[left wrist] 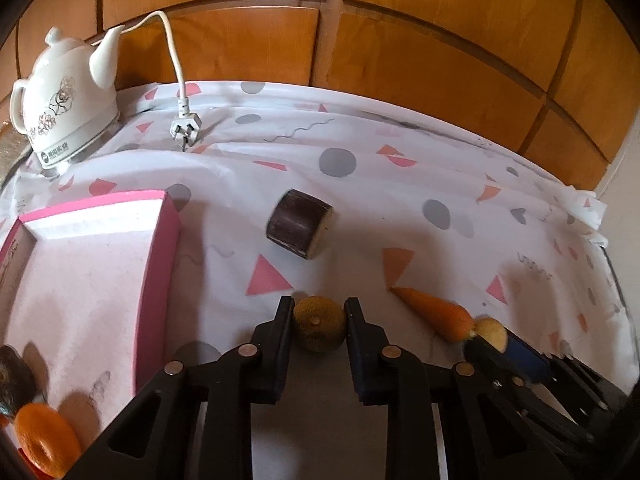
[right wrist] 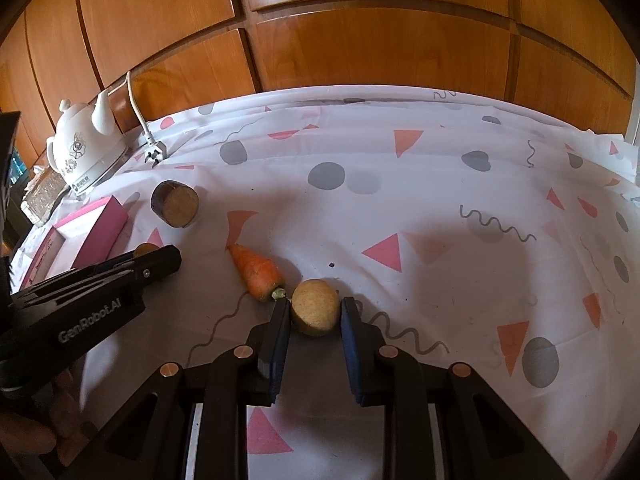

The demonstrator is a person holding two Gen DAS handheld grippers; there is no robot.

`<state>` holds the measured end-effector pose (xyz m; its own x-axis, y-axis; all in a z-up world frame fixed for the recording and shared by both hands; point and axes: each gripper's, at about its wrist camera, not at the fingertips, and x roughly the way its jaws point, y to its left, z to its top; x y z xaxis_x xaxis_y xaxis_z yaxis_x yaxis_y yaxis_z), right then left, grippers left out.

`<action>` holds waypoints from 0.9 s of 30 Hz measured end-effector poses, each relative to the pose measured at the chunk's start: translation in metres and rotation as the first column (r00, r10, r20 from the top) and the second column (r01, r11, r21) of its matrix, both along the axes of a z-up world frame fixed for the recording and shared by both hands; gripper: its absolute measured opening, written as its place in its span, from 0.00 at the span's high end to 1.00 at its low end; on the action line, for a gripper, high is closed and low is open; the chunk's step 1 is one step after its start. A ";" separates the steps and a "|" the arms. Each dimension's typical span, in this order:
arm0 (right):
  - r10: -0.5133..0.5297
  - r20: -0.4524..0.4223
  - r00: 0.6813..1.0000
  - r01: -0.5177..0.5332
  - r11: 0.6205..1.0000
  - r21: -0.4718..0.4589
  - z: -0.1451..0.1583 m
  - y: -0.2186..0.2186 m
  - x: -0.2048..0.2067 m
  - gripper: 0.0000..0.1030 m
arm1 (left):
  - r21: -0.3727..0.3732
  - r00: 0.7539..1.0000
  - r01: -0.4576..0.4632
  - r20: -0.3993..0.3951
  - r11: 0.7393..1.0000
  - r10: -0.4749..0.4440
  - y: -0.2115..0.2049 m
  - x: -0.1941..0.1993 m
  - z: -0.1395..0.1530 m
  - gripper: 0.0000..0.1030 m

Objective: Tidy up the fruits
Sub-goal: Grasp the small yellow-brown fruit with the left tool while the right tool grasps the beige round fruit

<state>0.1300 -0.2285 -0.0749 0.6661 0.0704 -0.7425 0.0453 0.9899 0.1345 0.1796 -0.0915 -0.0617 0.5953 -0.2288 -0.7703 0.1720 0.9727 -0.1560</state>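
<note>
**Both grippers clamped on small round fruits**

The left gripper [left wrist: 319, 328] is clenched on a kiwi [left wrist: 319, 329], its pads pressing both flanks while the fruit rests on the tablecloth [left wrist: 400, 208] near the front edge. The right gripper [right wrist: 315, 314] likewise grasps a yellowish round fruit [right wrist: 314, 312], pinched across its middle and sitting low on the cloth. Each grip goes across the widest part, probably so the round pieces cannot roll out when lifted.

Just beside the yellowish fruit, on its left in the right wrist view, lies a carrot [right wrist: 256, 272], its stem end almost touching the near finger; a careless lift could nudge it. Further back, toward the middle of the table, a dark-skinned cut chunk [left wrist: 298, 224] lies on its side, well clear of both grippers.

At the left edge stands a pink box [left wrist: 158, 280], open, with an orange piece [left wrist: 46, 440] and something dark already at its near corner. It looks like the collecting place, so the kiwi has a short, unobstructed path over its wall. At the far left corner a white kettle [left wrist: 68, 92] and its loose plug [left wrist: 185, 128] lie out of the way.
</note>
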 end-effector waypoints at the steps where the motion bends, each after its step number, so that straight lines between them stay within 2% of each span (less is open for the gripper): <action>1: 0.000 0.001 1.000 0.000 1.000 -0.001 0.000 0.000 0.000 0.75 | -0.004 1.000 0.006 -0.001 1.000 -0.006 -0.001 -0.002 0.000 0.76; 4: -0.001 0.001 1.000 0.001 1.000 -0.009 0.000 0.001 0.000 0.75 | -0.034 1.000 0.020 -0.015 0.999 -0.021 -0.001 -0.014 0.000 0.76; 7: -0.001 0.001 1.000 0.001 1.000 -0.008 0.000 0.001 0.000 0.75 | -0.021 0.999 0.033 -0.004 0.999 -0.033 -0.004 -0.019 -0.004 0.75; 11: -0.001 0.001 1.000 0.001 1.000 -0.012 0.000 0.001 0.000 0.75 | -0.097 1.000 -0.001 -0.021 0.995 -0.001 0.005 -0.013 -0.005 0.75; 15: -0.001 0.002 1.000 0.001 1.000 -0.006 0.000 0.000 0.000 0.75 | -0.075 1.000 0.003 -0.015 0.997 -0.004 0.001 -0.012 -0.006 0.74; 17: 0.000 0.000 1.000 0.000 1.000 -0.002 0.000 0.000 0.000 0.75 | -0.061 1.000 0.012 -0.012 0.998 -0.013 -0.002 -0.012 -0.005 0.70; 20: -0.001 0.003 1.000 0.001 1.000 0.012 0.000 -0.002 -0.001 0.75 | 0.009 1.000 0.024 0.004 1.000 -0.024 -0.012 -0.014 -0.004 0.68; 22: -0.002 0.004 1.000 0.001 1.000 0.010 0.000 -0.001 -0.001 0.75 | 0.028 1.000 0.023 0.006 0.999 -0.024 -0.014 -0.014 -0.004 0.68; 25: -0.002 0.003 1.000 0.002 1.000 0.007 0.000 0.000 0.000 0.75 | 0.018 1.000 0.006 0.003 1.000 -0.006 -0.009 -0.014 -0.004 0.75; 27: -0.002 0.002 1.000 0.002 1.000 0.004 0.000 0.000 0.000 0.75 | 0.015 1.000 0.006 0.008 1.000 -0.006 -0.008 -0.014 -0.005 0.75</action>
